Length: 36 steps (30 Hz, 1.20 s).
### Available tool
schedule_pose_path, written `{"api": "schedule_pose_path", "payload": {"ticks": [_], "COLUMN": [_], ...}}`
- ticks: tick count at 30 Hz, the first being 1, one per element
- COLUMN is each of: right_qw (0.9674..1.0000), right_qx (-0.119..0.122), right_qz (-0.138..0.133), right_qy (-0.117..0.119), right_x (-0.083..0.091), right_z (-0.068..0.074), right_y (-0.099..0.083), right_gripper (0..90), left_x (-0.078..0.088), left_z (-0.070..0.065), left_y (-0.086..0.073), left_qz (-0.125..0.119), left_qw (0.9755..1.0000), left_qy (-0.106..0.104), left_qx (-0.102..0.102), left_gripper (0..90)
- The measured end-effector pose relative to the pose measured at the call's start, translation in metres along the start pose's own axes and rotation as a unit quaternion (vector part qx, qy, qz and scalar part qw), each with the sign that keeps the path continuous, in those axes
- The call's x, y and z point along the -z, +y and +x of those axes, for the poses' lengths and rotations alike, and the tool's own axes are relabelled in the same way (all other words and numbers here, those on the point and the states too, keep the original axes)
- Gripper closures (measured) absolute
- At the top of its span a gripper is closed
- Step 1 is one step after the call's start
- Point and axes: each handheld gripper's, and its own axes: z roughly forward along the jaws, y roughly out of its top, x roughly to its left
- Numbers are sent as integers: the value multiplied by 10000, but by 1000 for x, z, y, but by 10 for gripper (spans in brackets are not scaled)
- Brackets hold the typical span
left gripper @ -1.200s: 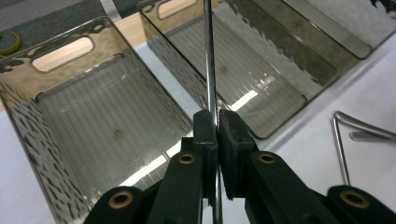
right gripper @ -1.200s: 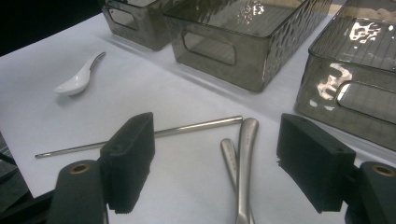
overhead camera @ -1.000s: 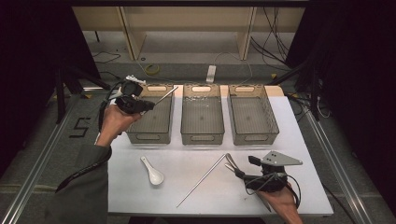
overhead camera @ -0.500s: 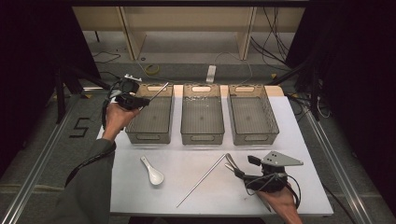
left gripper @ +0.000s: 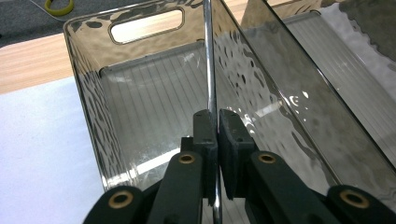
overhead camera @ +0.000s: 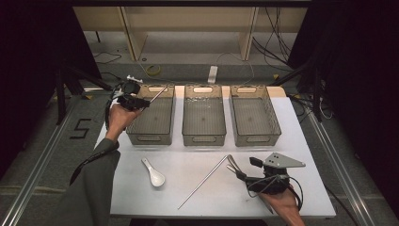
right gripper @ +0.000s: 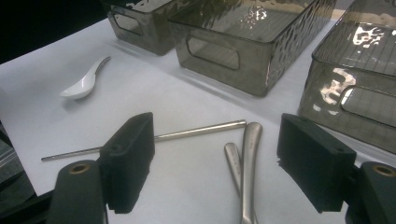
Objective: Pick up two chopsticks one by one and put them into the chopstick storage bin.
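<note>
My left gripper (overhead camera: 140, 100) (left gripper: 217, 123) is shut on a thin metal rod (overhead camera: 157, 93) (left gripper: 209, 70). The rod slants up over the near left corner of the left smoky plastic bin (overhead camera: 150, 137) (left gripper: 93, 121). A second metal rod (overhead camera: 202, 182) (right gripper: 187, 133) lies diagonally on the white table. Two metal cutlery handles (overhead camera: 231, 163) (right gripper: 245, 163) lie beside its far end. My right gripper (overhead camera: 245, 170) (right gripper: 219, 154) rests open low over the table, its black pads (right gripper: 130, 158) on either side of those handles and touching nothing. A white ceramic spoon (overhead camera: 154, 175) (right gripper: 84, 85) lies to the left.
A middle bin (overhead camera: 203, 139) (right gripper: 233, 51) and a right bin (overhead camera: 256, 136) (right gripper: 355, 88) stand in a row with the left one, and all three look empty. The white table sheet (overhead camera: 301, 141) ends close behind and beside them. Shelving and cables lie beyond.
My left gripper, still holding the rod, has shifted slightly left and lower by the left bin. The right gripper has stayed put.
</note>
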Motion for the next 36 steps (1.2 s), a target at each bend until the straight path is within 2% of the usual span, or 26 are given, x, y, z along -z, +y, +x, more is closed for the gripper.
{"api": "schedule_pose_path", "payload": {"ticks": [4,10,15,18,20,22,24,27,29,32,33,36], "right_qw": [10000,10000,10000,10000,10000,10000,10000,10000,10000,10000,10000,10000], "right_qx": [1,1,-4,3,9,10,10,4,13,31,28,4], "right_qz": [-20,-15,-17,-22,-22,-14,-15,-37,-52,-51,-37,-46], "right_qy": [2,-6,-3,0,-6,7,9,34,55,65,50,45], "right_x": [0,0,0,1,0,0,0,0,1,1,1,1], "right_z": [0,0,0,0,0,0,0,0,1,2,1,1], "right_y": [0,0,0,0,0,0,0,0,0,0,0,0], "right_gripper": [286,286,286,286,286,286,286,284,284,284,284,284], "left_x": [-6,-18,-23,-25,-25,-21,-15,-9,-1,12,17,28], "left_z": [-2,2,4,4,2,-1,-4,-12,-21,-40,-46,-57], "left_y": [-3,-7,-9,-8,-7,-4,-3,-2,-5,-11,-13,-22], "left_qz": [66,179,145,42,47,-71,-216,-204,-245,-240,-245,-392], "left_qw": [10000,9998,9999,9999,9999,9999,9994,9976,9963,9946,9934,9886], "left_qy": [-14,11,-9,-34,-68,-80,-209,-597,-786,-1006,-1120,-1441], "left_qx": [-63,30,57,101,122,66,152,286,257,50,37,184], "left_gripper": [857,856,853,834,675,561,465,348,309,265,254,224]}}
